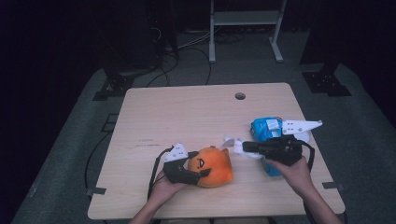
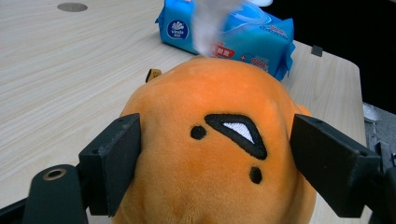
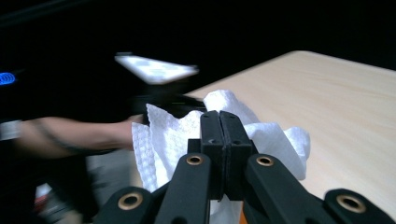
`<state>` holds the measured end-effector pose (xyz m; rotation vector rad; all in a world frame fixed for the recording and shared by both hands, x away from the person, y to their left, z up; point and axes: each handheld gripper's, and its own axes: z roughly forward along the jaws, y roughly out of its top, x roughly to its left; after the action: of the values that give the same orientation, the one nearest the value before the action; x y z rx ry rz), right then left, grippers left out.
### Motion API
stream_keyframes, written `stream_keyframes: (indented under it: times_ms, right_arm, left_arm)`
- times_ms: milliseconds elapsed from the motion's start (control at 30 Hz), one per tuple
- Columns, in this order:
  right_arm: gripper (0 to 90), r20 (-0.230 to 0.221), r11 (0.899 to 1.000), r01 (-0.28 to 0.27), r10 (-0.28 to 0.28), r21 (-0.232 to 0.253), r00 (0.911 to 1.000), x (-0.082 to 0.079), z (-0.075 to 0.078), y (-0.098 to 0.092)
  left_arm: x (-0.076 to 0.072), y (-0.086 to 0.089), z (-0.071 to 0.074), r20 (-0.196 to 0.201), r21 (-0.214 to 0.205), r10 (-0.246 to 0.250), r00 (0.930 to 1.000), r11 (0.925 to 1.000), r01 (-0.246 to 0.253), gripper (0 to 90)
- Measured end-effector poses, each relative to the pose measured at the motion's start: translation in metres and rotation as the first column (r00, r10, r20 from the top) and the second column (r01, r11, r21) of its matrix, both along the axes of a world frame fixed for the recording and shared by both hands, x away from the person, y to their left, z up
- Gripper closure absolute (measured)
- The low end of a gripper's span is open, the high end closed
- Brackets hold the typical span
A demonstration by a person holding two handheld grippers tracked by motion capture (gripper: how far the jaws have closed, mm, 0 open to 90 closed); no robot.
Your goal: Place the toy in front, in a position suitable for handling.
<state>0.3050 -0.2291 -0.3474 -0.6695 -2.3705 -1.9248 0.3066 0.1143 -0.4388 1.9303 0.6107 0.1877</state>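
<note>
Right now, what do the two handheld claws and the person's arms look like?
Both tools are black. The left claw carries a pale grey three-cornered plate with dark dots, and a black cable loops back from it. The right claw has the same kind of plate and a black cable curving behind it. Its close view shows flat black rectangular pads and brass-coloured rivets on the linkage. The forearms are bare, with no sleeves showing.

1 plush toy (image 1: 214, 167), 1 wipes pack (image 1: 265, 128), 1 tissue (image 3: 173, 133)

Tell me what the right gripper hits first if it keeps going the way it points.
Probably the orange plush: the right gripper, shut on a white tissue, points left toward its top. Depth is unclear; it may pass above.
</note>
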Motion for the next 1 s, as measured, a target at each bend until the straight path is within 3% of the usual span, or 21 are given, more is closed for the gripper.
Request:
stream_keyframes:
  times_ms: [33,133,167,333,433,600,733,833,1000]
  right_arm:
    - [89.0,0.003,0.998,-0.068,0.068,0.013,0.9977,-0.013,0.005,0.013]
    - [89.0,0.001,0.993,-0.122,0.122,0.003,0.9925,-0.021,0.008,0.025]
    - [89.0,0.002,0.991,-0.132,0.132,-0.024,0.9913,-0.021,0.006,0.03]
    - [88.8,-0.065,0.991,-0.112,0.107,-0.08,0.9922,0.002,-0.022,0.039]
    - [88.6,-0.075,0.987,-0.071,0.061,-0.141,0.9953,0.017,-0.04,0.044]
    - [88.0,-0.09,0.985,-0.035,0.02,-0.166,0.9957,0.031,-0.061,0.05]
    - [86.7,-0.046,0.976,-0.01,0.0,-0.218,0.9989,0.029,-0.069,0.057]
    - [80.4,0.016,0.964,0.021,-0.017,-0.265,0.9997,0.025,-0.07,0.06]
    - [70.1,0.109,0.949,0.077,-0.046,-0.305,0.9929,0.02,-0.071,0.062]
  left_arm:
    - [0.0,0.0,0.0,0.002,-0.002,0.0,1.0,1.0,0.0,16.8]
    - [-0.001,0.0,0.0,0.008,0.004,-0.003,1.0,1.0,0.003,16.4]
    - [-0.001,-0.001,0.0,0.01,0.004,-0.004,0.9999,1.0,0.004,16.4]
    - [-0.003,0.0,0.0,0.027,0.016,-0.018,0.9995,0.9997,0.017,16.4]
    - [-0.003,0.0,-0.001,0.027,0.015,-0.018,0.9995,0.9997,0.018,16.3]
    - [-0.005,0.0,-0.002,0.036,0.018,-0.026,0.999,0.9995,0.026,16.4]
    - [-0.007,-0.001,-0.002,0.044,0.029,-0.03,0.9986,0.9992,0.029,16.4]
    - [-0.008,-0.002,-0.002,0.051,0.034,-0.029,0.9983,0.999,0.027,16.4]
    - [-0.008,-0.002,-0.003,0.051,0.032,-0.027,0.9984,0.9992,0.025,16.4]
